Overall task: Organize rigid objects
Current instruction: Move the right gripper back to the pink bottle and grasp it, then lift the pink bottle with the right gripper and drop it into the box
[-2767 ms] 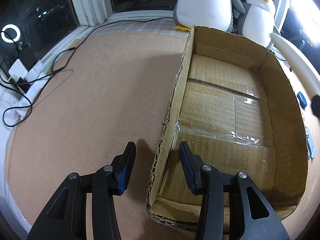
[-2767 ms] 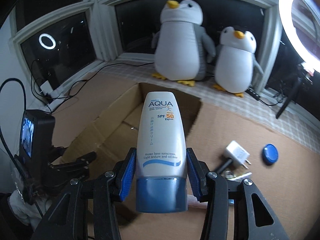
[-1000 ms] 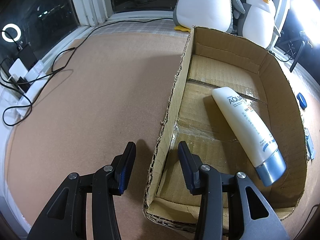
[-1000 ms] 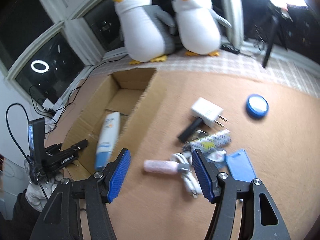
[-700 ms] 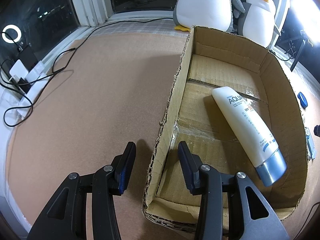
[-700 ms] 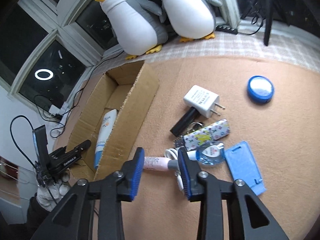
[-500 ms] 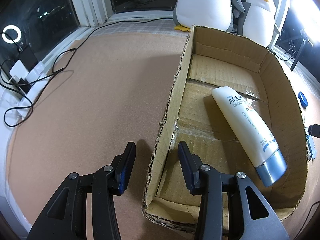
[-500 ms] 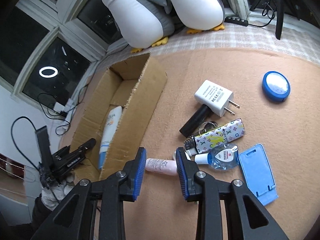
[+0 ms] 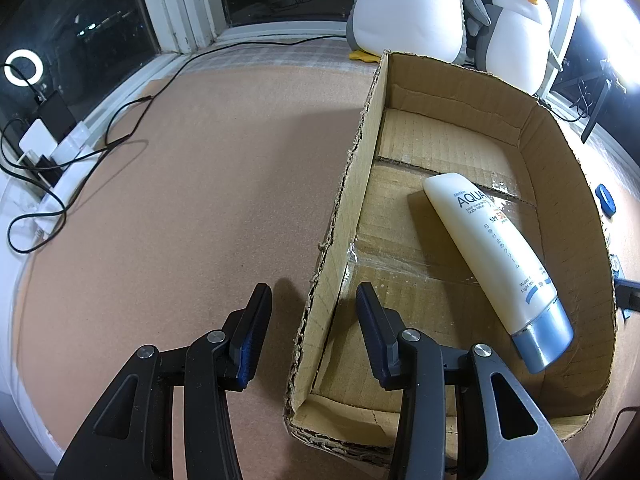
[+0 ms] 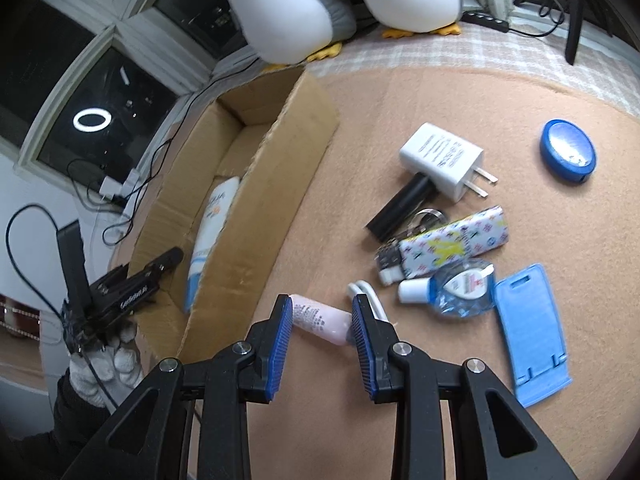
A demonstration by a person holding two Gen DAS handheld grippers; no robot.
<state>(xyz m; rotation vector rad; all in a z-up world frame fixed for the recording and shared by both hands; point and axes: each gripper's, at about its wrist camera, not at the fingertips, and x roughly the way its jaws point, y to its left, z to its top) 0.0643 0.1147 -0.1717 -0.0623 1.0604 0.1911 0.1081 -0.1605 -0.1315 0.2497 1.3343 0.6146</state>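
An open cardboard box (image 9: 352, 184) holds a white sunscreen tube (image 9: 492, 256) with a blue cap. My left gripper (image 9: 312, 312) is open and straddles the box's near left wall. In the right wrist view, the box (image 10: 280, 184) sits at left with the tube (image 10: 212, 216) inside. My right gripper (image 10: 320, 312) is open, its jaws on either side of a small pink tube (image 10: 320, 320) lying on the table. Whether the pads touch it I cannot tell.
A pile lies right of the box: white charger (image 10: 440, 160), black cylinder (image 10: 404, 204), patterned case (image 10: 456, 244), sanitizer bottle (image 10: 456, 288), blue phone stand (image 10: 528, 324), white cable (image 10: 368, 296), blue round tin (image 10: 566, 150). Two plush penguins (image 9: 408, 4) stand behind. Cables (image 9: 80, 148) lie at left.
The sunscreen tube left my right gripper and now lies in the box. My right gripper moved over to the pile, lowered, and narrowed around the pink tube. The left gripper has not moved.
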